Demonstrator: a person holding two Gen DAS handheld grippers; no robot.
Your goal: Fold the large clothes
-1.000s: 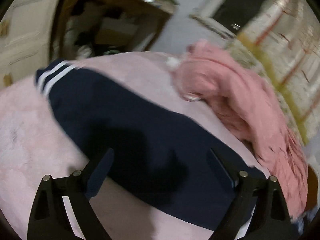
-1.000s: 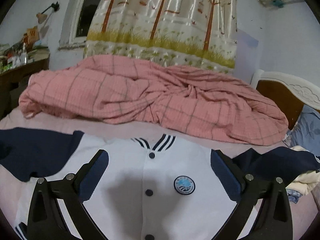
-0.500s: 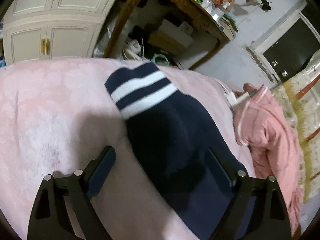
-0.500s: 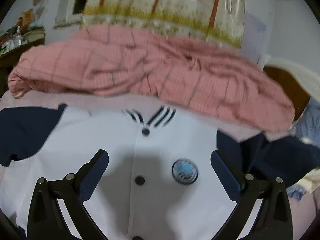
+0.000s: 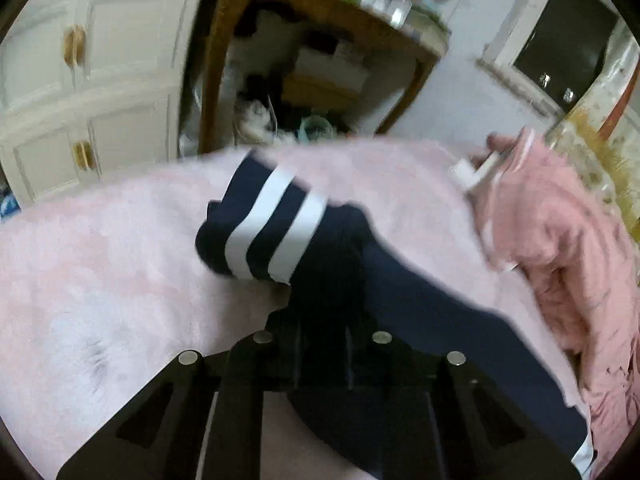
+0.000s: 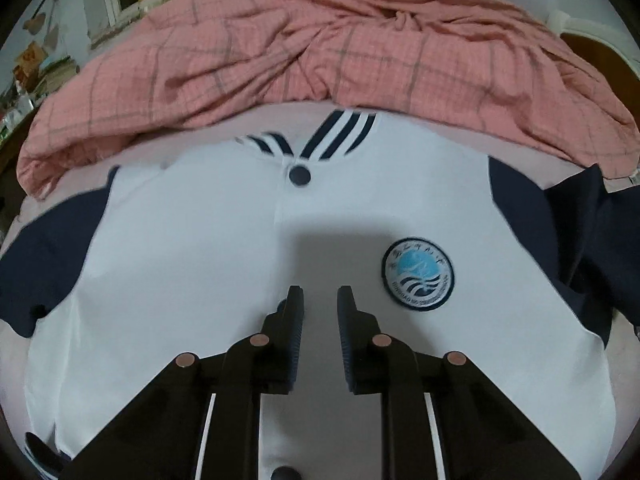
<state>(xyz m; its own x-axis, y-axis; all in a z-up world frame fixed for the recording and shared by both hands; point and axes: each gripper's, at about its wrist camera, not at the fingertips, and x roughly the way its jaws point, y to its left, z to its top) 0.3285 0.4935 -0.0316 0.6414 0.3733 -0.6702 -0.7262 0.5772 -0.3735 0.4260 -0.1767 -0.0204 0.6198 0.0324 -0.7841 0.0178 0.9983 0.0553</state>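
Jacket first: the white baseball-style jacket with navy sleeves (image 6: pixel 192 240) lies face up and spread flat on the pale pink fleece bed cover (image 5: pixel 100 280), collar away from me, its button line running straight out from the right tool. My right tool (image 6: pixel 319 294) hangs over the chest, just left of the round blue badge (image 6: pixel 419 274); its jaws have just been closing and now stand narrow with a slit between them, and I see no cloth caught there. My left tool (image 5: pixel 320 316) has just been closing too, and its jaws look pressed together on the navy sleeve (image 5: pixel 400 300), right behind the cuff with two white stripes (image 5: pixel 264 228). From that grip the sleeve's long axis runs back toward the lower right, to the jacket body, while the cuff sticks out ahead and slightly left. So I judge the left hand owns the sleeve, and the fold goes across, toward the badge side. Beyond the collar sits the rumpled pink checked quilt (image 6: pixel 320 52); on the left view's far side, a wooden desk (image 5: pixel 320 24) and white cupboard doors (image 5: pixel 80 80).
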